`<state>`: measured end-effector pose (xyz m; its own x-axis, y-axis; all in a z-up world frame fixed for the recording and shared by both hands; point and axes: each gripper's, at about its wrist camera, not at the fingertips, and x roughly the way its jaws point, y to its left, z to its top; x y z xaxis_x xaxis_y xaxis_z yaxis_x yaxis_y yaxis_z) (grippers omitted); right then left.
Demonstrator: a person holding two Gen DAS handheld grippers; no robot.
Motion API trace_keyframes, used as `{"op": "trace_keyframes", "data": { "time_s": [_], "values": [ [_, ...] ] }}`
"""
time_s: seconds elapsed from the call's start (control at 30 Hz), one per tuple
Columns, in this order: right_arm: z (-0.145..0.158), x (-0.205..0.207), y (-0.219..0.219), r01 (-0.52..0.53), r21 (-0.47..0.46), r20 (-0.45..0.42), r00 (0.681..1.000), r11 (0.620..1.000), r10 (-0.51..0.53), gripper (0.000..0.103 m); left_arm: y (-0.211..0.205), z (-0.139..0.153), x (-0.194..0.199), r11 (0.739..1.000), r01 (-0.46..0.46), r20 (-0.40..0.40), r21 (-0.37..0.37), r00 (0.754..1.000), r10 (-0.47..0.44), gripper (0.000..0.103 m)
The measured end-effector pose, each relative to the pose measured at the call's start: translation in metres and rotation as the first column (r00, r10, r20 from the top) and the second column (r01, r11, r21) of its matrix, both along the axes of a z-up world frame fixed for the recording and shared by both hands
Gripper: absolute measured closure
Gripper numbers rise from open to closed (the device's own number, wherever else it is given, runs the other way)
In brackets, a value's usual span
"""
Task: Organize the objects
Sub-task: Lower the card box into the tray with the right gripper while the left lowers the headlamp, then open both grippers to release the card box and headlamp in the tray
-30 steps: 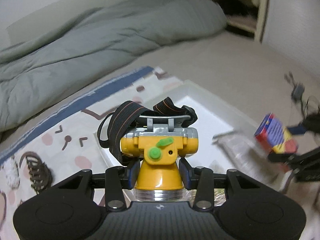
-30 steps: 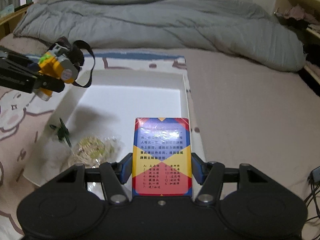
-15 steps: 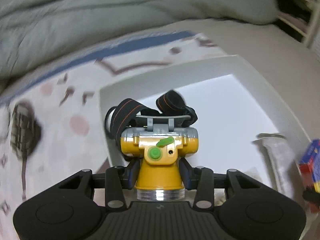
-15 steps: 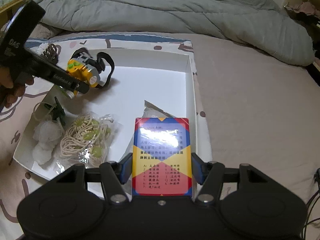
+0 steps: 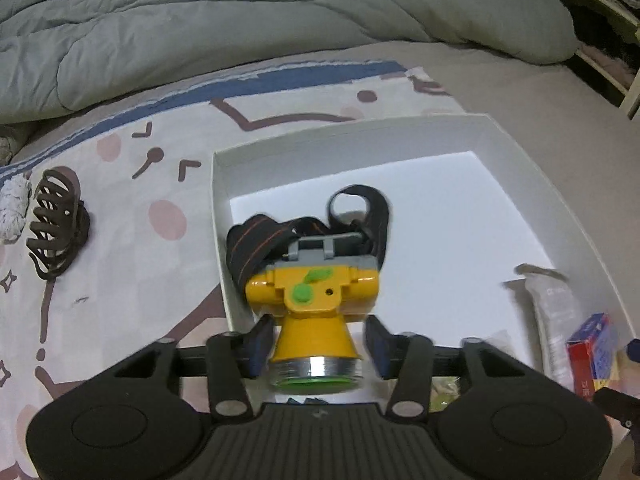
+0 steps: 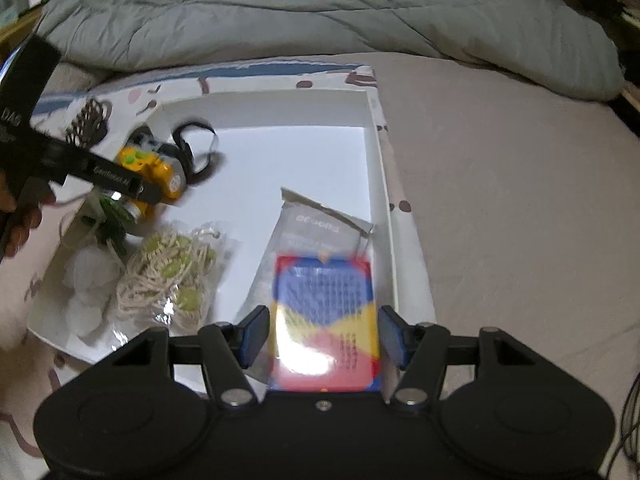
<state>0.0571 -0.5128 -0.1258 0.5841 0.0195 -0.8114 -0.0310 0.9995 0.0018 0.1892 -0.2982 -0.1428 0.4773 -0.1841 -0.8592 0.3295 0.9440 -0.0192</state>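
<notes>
A yellow headlamp (image 5: 314,312) with a black strap lies in the near left corner of the white tray (image 5: 348,136). My left gripper (image 5: 316,340) is open, its pads apart on either side of the lamp. In the right wrist view the headlamp (image 6: 154,170) sits by the tray's (image 6: 374,152) left wall. My right gripper (image 6: 324,334) is open around a red, blue and yellow card box (image 6: 325,320), which rests on a clear packet (image 6: 312,240) in the tray. The card box also shows in the left wrist view (image 5: 592,348).
A brown hair claw (image 5: 56,220) and a white fluffy item (image 5: 14,208) lie on the patterned cloth left of the tray. The tray also holds a bag of rope and green pieces (image 6: 172,276), white puffs (image 6: 88,288) and a small green plant (image 6: 114,224). A grey duvet (image 6: 320,8) lies behind.
Both grippers lowered their objects into the tray and opened. The headlamp now sits lower between the spread left pads; the card box has dropped onto the clear packet.
</notes>
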Motion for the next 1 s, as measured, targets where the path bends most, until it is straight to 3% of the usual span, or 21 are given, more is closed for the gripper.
{"op": "trace_keyframes", "data": {
  "time_s": [0.13,0.33,0.8,1.0],
  "values": [
    [0.008,0.000,-0.005,0.042,0.060,0.016,0.999,0.997,-0.043,0.037,-0.001,0.018,-0.007,0.999,0.026,0.051,0.029,0.998,-0.028,0.040],
    [0.018,-0.004,0.002,0.048,0.020,0.036,0.998,0.999,-0.048,0.035,0.006,0.036,-0.016,0.999,0.030,0.068,0.026,0.997,-0.032,0.040],
    [0.065,-0.025,0.014,0.120,0.082,0.163,0.978,0.989,-0.132,0.030,0.036,0.087,-0.057,0.997,0.069,0.111,-0.047,0.992,-0.063,0.039],
    [0.085,-0.036,0.019,0.129,0.112,0.224,0.963,0.985,-0.151,0.028,0.056,0.107,-0.078,0.996,0.056,0.158,-0.071,0.986,-0.044,0.032]
  ]
}}
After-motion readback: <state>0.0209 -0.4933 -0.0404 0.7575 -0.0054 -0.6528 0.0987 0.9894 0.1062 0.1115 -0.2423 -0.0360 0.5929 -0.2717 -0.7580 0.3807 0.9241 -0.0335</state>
